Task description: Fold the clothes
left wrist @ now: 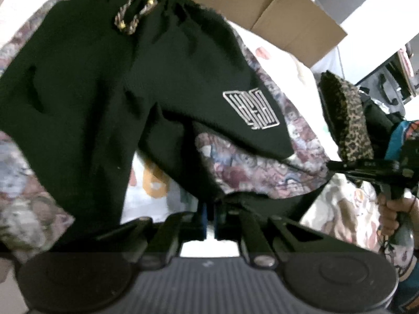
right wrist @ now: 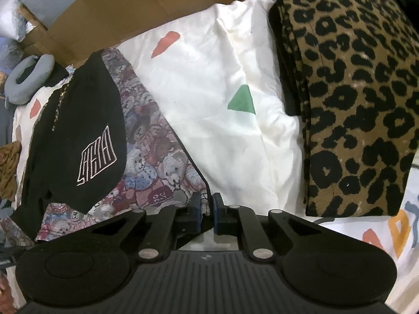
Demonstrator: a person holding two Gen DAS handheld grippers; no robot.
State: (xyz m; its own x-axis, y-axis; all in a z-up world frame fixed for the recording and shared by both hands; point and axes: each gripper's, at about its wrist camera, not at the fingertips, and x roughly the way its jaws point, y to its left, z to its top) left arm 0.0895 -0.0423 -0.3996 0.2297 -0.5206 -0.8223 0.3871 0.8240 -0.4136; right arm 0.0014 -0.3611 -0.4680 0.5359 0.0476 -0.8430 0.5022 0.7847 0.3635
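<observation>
Black shorts [left wrist: 110, 83] with teddy-bear-print side panels [left wrist: 251, 167], a braided drawstring [left wrist: 131, 15] and a white logo [left wrist: 251, 110] lie spread on the bed, waistband at the far end. My left gripper [left wrist: 209, 222] is shut on the near hem of the black fabric. Seen from the right wrist, the same shorts [right wrist: 78, 130] lie to the left, and my right gripper [right wrist: 207, 209] is shut on the black-trimmed corner of the bear-print panel [right wrist: 157, 162]. In the left wrist view the right gripper's body [left wrist: 371, 167] shows at the right, held by a hand [left wrist: 392, 217].
A folded leopard-print garment [right wrist: 353, 104] lies on the white sheet [right wrist: 222, 78] with coloured shapes, to the right of the shorts. Cardboard boxes [left wrist: 262, 5] stand behind the bed. A grey neck pillow [right wrist: 28, 78] lies at the far left.
</observation>
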